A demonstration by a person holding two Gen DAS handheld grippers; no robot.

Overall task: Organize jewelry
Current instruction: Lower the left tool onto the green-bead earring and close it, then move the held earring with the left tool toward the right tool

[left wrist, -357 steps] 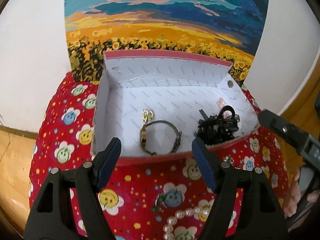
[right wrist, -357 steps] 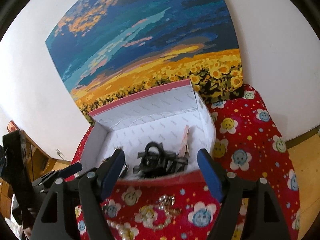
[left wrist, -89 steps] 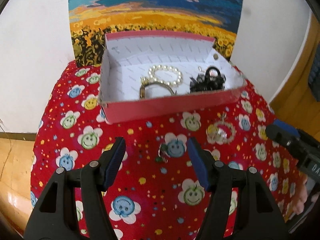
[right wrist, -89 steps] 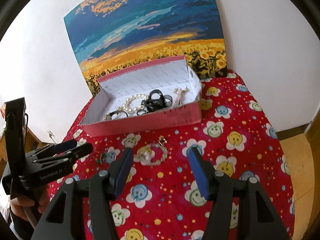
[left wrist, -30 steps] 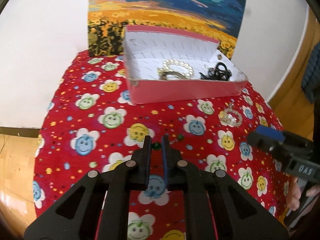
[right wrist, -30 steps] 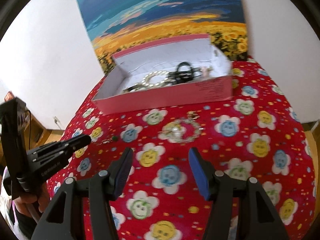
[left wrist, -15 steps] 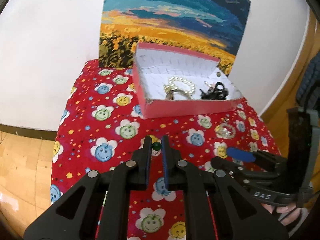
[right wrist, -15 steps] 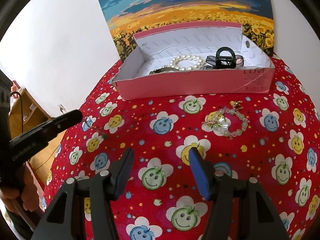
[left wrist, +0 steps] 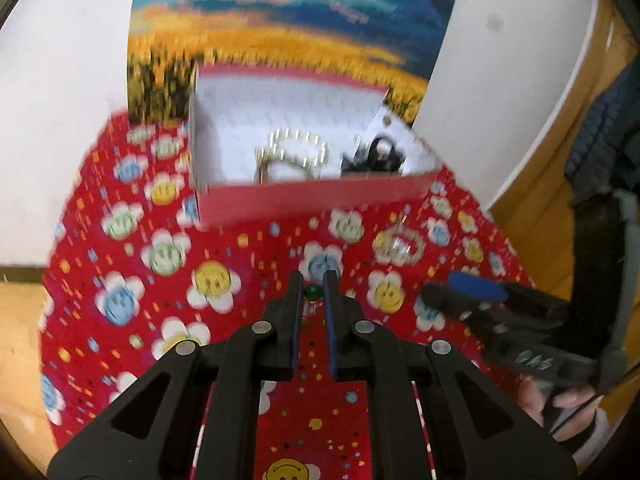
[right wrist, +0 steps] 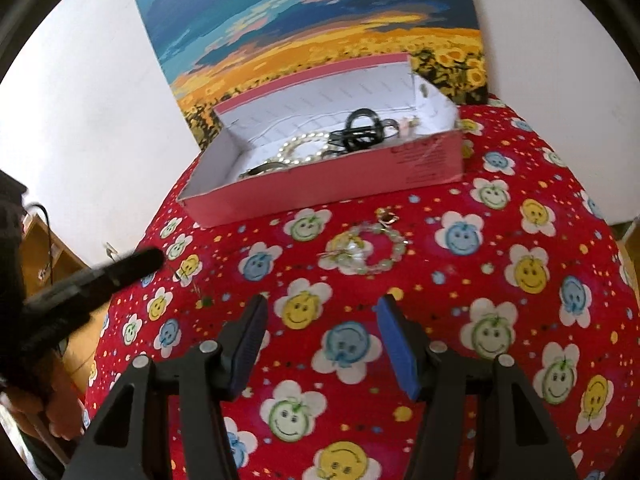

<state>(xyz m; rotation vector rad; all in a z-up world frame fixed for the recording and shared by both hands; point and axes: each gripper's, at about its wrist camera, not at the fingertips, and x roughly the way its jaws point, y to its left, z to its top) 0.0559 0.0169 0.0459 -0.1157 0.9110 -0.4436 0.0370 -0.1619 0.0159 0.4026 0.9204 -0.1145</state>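
Note:
A small green-bead piece (left wrist: 310,292) with a thin chain is pinched between the tips of my left gripper (left wrist: 311,280), which is shut on it above the red smiley cloth. In the right wrist view the same piece (right wrist: 206,301) dangles below the left gripper (right wrist: 154,257). Ahead stands the pink box (left wrist: 320,198), white inside, holding a pearl bracelet (left wrist: 298,148), a gold bangle and a black hair clip (left wrist: 378,156). A pale bead bracelet (right wrist: 366,250) lies on the cloth in front of the box (right wrist: 320,186). My right gripper (right wrist: 320,320) hovers open just short of that bracelet, holding nothing.
The red cloth (right wrist: 520,320) covers a small round table with its edges near on all sides. A sunflower painting (right wrist: 320,20) leans on the white wall behind the box. Wooden floor shows at left and right. A hand (left wrist: 560,400) holds the right gripper (left wrist: 476,292).
My left gripper, still shut on the green piece, has swung so the box sits more centred and closer. The right gripper has shifted, so the bead bracelet now lies closer ahead of it.

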